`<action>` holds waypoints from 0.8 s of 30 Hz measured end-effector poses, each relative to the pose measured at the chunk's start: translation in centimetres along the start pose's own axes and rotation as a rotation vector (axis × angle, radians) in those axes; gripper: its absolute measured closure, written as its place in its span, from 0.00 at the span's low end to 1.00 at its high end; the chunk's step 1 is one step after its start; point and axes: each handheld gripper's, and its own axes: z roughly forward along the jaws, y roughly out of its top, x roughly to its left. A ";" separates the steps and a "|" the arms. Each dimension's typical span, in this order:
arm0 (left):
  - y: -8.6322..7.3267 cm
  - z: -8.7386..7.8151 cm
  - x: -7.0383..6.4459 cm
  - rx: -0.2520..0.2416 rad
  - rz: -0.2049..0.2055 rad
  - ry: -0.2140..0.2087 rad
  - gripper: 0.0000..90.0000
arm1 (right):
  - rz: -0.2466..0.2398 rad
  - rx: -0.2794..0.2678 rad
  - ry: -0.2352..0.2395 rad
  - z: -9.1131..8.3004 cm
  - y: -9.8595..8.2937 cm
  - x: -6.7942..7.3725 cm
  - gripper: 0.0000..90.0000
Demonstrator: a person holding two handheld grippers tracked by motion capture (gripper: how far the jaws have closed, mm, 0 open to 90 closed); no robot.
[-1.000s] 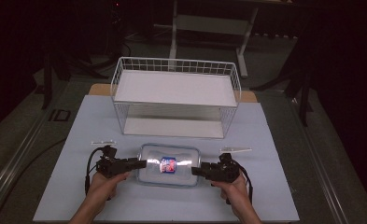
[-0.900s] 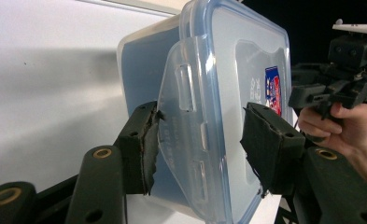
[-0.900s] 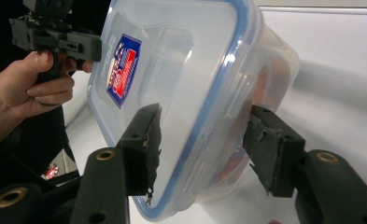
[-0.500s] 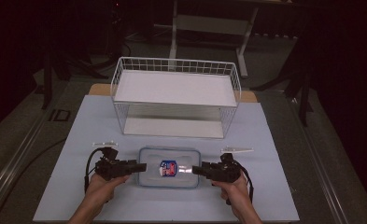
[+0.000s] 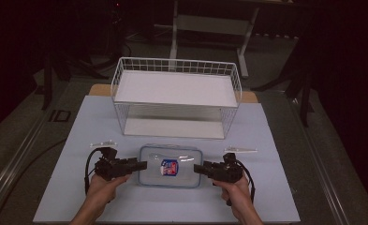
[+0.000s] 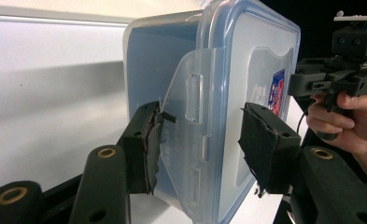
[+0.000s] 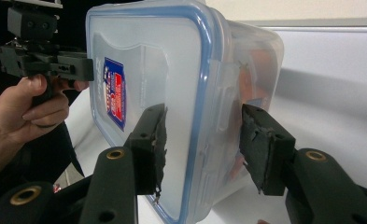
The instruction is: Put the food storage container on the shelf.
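Since a second ago, the lidded plastic container (image 5: 171,166) sits slightly nearer; left gripper (image 5: 136,165) and right gripper (image 5: 202,168) flank its short ends (jaws unclenched around latches).

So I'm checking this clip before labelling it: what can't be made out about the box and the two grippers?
- Container contents: high view too small; in the right gripper view the cloudy wall blurs an orange shape inside.
- Sticker text: too small and blurred.
- Left gripper and right gripper: jaws straddle the side latches, but whether the pads touch cannot be told.
- Container's underside: hidden against the table.
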 end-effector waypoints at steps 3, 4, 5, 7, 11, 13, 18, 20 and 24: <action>0.3 -0.2 -0.2 -0.008 0.002 -0.001 0.54 | -0.002 -0.008 -0.002 -0.1 0.1 0.2 0.58; 0.4 -0.3 -0.3 -0.012 0.007 0.000 0.54 | -0.007 -0.013 -0.001 -0.2 0.2 0.3 0.58; 0.5 -0.4 -0.5 -0.016 0.011 -0.001 0.54 | -0.007 -0.017 -0.001 -0.2 0.3 0.4 0.58; 0.7 -0.5 -0.7 -0.022 0.019 -0.002 0.54 | -0.014 -0.025 0.001 -0.5 0.5 0.6 0.58; 1.2 -0.7 -1.0 -0.027 0.031 0.001 0.54 | -0.024 -0.038 -0.002 -0.8 0.8 0.8 0.58; 1.4 -0.9 -1.2 -0.028 0.037 0.002 0.54 | -0.029 -0.045 -0.002 -0.9 1.0 1.0 0.58; 1.9 -1.3 -1.5 -0.036 0.046 0.001 0.54 | -0.045 -0.058 -0.003 -1.1 1.4 1.5 0.58; 2.1 -1.5 -1.7 -0.039 0.046 0.001 0.54 | -0.048 -0.061 -0.004 -1.2 1.6 1.7 0.58; 2.5 -1.7 -2.1 -0.043 0.051 0.000 0.54 | -0.056 -0.070 -0.002 -1.5 2.0 2.0 0.58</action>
